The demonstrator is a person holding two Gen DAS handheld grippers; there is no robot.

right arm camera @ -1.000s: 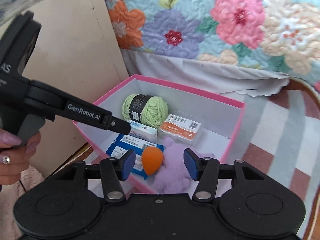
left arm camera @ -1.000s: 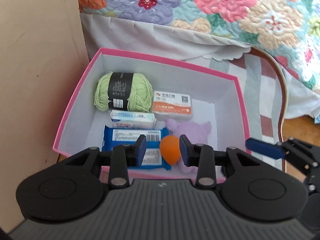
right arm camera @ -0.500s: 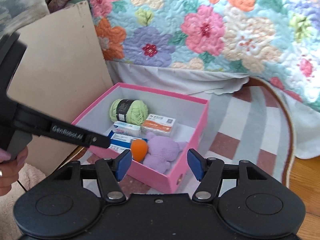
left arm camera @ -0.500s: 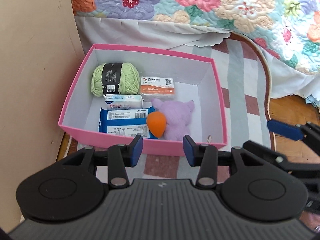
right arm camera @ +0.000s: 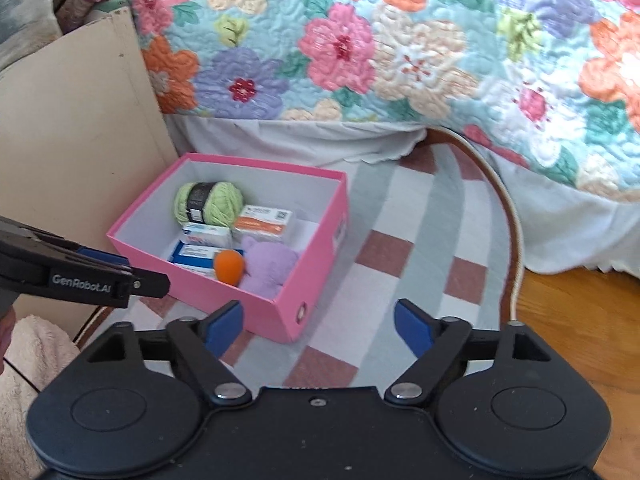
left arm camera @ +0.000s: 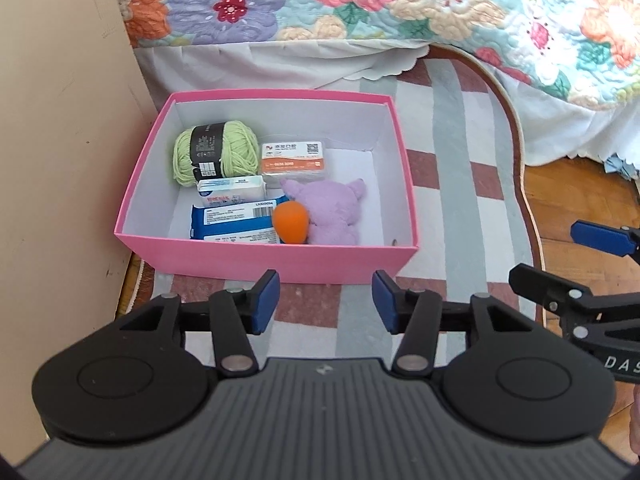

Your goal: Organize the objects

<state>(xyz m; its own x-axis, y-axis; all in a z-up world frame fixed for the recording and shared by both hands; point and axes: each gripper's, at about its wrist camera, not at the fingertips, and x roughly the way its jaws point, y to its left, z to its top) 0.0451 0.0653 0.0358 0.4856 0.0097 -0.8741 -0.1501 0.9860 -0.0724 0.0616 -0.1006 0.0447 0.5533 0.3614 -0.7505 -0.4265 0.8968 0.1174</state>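
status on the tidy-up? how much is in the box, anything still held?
Done: yarn, two packets, card box, plush and orange sponge lie inside the pink box. In hand: nothing; left gripper and right gripper are opening, empty. Left: no loose items visible on the rug.

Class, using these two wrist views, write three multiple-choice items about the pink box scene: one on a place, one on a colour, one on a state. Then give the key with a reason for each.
1. Where does the ball of yarn lie in the pink box?
A. far left corner
B. near right corner
C. outside on the rug

2. What colour is the soft toy?
A. green
B. purple
C. blue

3. What sits between the jaws of the right gripper?
A. the orange sponge
B. a tissue pack
C. nothing

Key: 1 A, the yarn rests against the far wall on the left side. 2 B, the toy beside the orange sponge is purple. 3 C, the jaws are opening over bare rug, nothing between them.
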